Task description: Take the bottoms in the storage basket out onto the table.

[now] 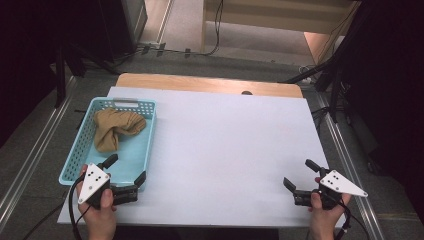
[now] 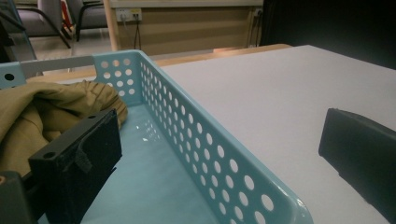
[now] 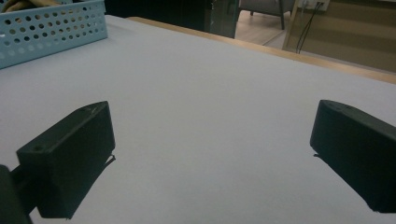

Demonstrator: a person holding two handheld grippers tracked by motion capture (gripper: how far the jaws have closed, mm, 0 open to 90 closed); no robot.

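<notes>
A light blue perforated basket (image 1: 80, 150) sits at the left edge of the white table (image 1: 225, 150), and there's a crumpled tan cloth (image 1: 116, 128) bunched in its far end. Beyond the table's wooden far edge, black cables (image 1: 215, 30) trail across the grey floor (image 1: 180, 22).

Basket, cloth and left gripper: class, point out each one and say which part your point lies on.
Basket (image 1: 148, 145): high view, bare floor beside its right wall.
Cloth (image 1: 116, 127): high view, middle of the crumpled tan bundle.
Left gripper (image 1: 127, 169): high view, midway between its open fingertips, astride the basket's right wall.
</notes>
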